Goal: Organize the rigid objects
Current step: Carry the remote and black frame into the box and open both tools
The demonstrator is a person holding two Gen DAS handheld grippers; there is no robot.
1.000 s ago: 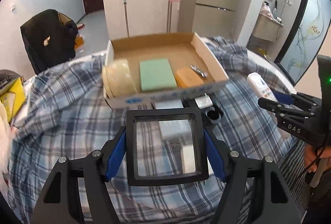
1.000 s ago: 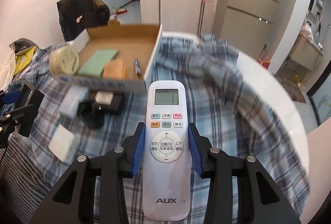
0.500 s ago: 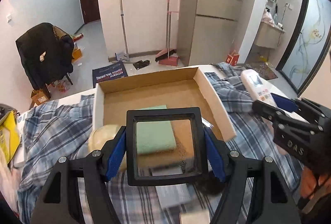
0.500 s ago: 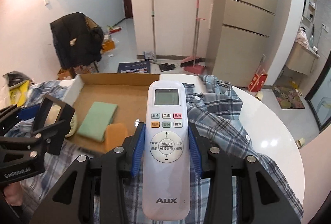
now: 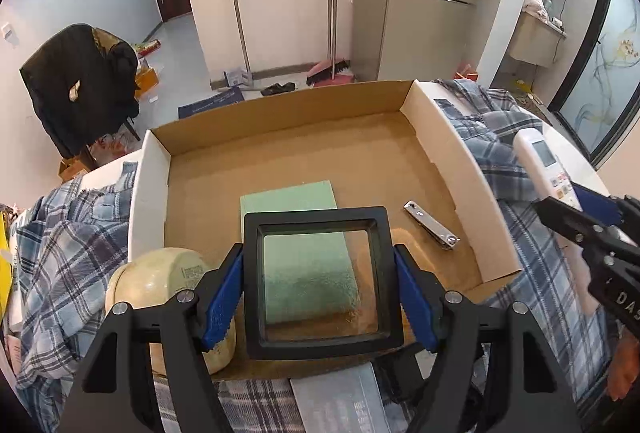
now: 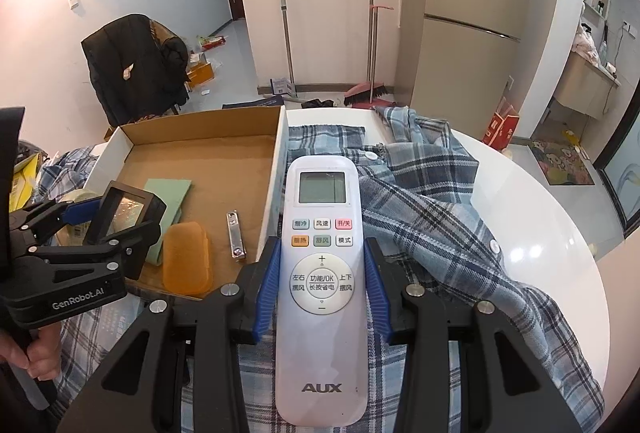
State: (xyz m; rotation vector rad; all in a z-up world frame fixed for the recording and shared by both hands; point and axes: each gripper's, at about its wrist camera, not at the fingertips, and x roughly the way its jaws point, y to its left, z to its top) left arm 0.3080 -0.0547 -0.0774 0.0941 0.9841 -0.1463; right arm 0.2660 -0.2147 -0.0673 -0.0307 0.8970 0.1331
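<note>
Nearest in, the left gripper [image 5: 320,297] is clamping a black square frame [image 5: 322,279] by its sides and hanging it over the near end of the cardboard box [image 5: 444,137]. Beside it, the right gripper [image 6: 322,297] is gripping a white remote [image 6: 322,273], poised just outside the box wall. Further in, a green pad [image 5: 292,199], nail clipper [image 5: 431,231], orange case [image 6: 186,263] and tape roll [image 5: 160,279] are already lying boxed. Both carried pieces are not yet set down.

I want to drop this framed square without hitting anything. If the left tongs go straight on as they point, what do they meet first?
Probably the green pad lying in the cardboard box; it shows through the black-framed clear square held in the left tongs. Depth is uncertain.
</note>
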